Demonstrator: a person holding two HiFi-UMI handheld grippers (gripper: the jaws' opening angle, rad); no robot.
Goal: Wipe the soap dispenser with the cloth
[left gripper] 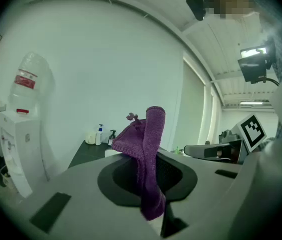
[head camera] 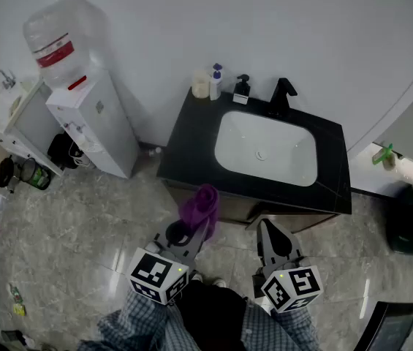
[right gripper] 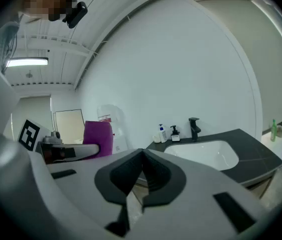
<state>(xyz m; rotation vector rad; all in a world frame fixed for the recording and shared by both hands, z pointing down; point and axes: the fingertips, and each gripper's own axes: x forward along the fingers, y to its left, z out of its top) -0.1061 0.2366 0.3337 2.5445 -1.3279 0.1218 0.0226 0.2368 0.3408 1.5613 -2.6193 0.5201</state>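
Your left gripper [head camera: 200, 224] is clamped on the purple cloth [head camera: 200, 206], with a floppy fold sticking up past the jaws and a tail hanging below, so you've got plenty of soft stuff to wipe with. Your right gripper [right gripper: 141, 160] has its jaws pressed together with nothing in them. Both are out in front of the black counter [head camera: 191, 134], well short of the back left corner where the bottles stand: a white bottle with a blue pump [head camera: 216, 81] and a small dispenser with a black pump [head camera: 242, 90], near the black faucet [head camera: 281, 97]. I can't tell which one is meant. Either looks small, light and tippy, probably slick plastic, so I'd guess a one-sided wipe just shoves it along. I'd open the right gripper and pinch the body low down, not the pump head, since that would likely squirt. The cloth is limp, so lead with the fold.
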